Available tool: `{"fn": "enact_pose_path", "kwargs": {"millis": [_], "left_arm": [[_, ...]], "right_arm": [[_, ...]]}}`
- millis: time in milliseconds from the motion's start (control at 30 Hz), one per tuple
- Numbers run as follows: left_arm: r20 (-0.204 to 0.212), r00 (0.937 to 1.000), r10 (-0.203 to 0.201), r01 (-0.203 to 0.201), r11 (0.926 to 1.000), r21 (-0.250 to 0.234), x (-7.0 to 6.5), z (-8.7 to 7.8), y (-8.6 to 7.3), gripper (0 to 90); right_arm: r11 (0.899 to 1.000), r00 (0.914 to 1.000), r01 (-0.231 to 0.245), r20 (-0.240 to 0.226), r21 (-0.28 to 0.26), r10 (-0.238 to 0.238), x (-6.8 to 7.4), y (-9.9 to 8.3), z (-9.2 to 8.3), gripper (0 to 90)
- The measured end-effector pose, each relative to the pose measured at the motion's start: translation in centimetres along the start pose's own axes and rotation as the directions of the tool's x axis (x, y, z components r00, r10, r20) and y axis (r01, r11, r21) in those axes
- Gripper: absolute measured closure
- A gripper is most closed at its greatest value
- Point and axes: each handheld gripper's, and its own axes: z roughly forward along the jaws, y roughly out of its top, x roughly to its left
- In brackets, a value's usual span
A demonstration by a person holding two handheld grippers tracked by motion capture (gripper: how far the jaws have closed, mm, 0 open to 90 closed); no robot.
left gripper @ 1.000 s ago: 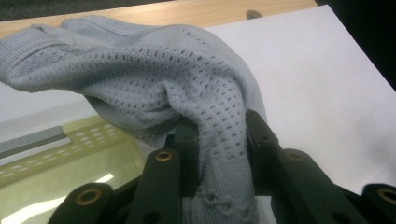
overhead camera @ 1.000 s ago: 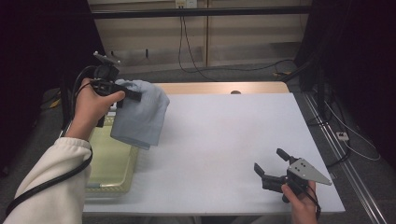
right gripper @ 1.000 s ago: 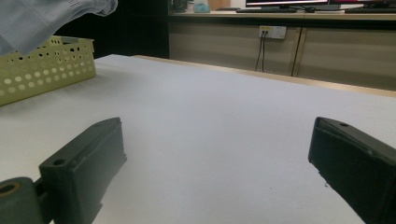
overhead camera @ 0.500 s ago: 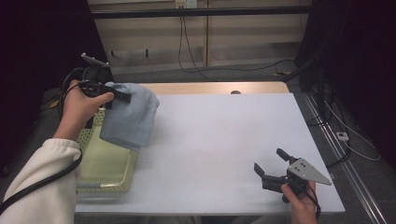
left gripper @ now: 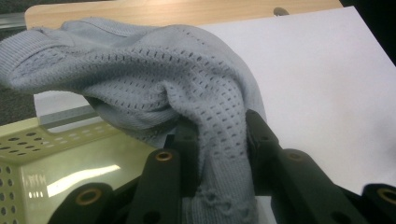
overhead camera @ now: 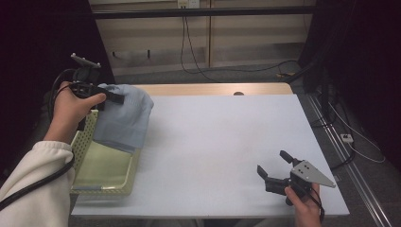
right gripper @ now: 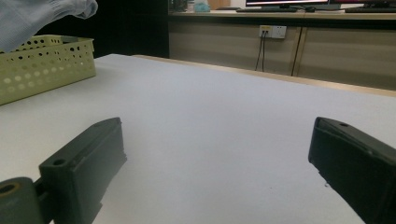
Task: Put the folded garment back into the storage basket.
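A pale blue knitted cloth (overhead camera: 124, 118) hangs from my left gripper (overhead camera: 113, 97), which is shut on it above the far end of a yellow-green perforated basket (overhead camera: 101, 189) at the table's left edge. In the left gripper view the cloth (left gripper: 154, 88) is bunched between the two black jaws, with the basket (left gripper: 28, 144) below it. My right gripper (overhead camera: 275, 169) rests low near the table's front right corner, open with nothing between its jaws. The right gripper view has its jaws wide apart over bare white tabletop, the basket (right gripper: 44, 65) and cloth (right gripper: 32, 16) far off.
The white table (overhead camera: 222, 137) has a wooden strip along its far edge. Cables trail on the floor behind and to the right. A dark hole (overhead camera: 239, 93) sits in the wooden strip. A white-sleeved forearm (overhead camera: 33, 189) comes in at bottom left.
My left gripper has carried the cloth leftward, from over the table's left part to above the basket. The right gripper has stayed put.
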Motion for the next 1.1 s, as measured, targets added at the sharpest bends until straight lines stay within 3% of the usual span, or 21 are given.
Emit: {"fn": "enact_pose_path", "kwargs": {"millis": [467, 1100], "left_arm": [[-0.007, 0.9999, -0.014, 0.014, 0.9998, 0.014, 1.1, -0.3, -0.6, 71.6], [-0.025, 0.9980, -0.058, 0.059, 0.9980, 0.023, 3.7, -0.1, -1.8, 71.6]], "right_arm": [[1.000, 1.0000, 0.001, 0.001, 0.000, -0.001, 0.0, 0.0, 0.0, 3.6], [1.000, 1.0000, 0.003, 0.002, 0.003, -0.003, 0.0, 0.0, 0.0, 3.6]]}}
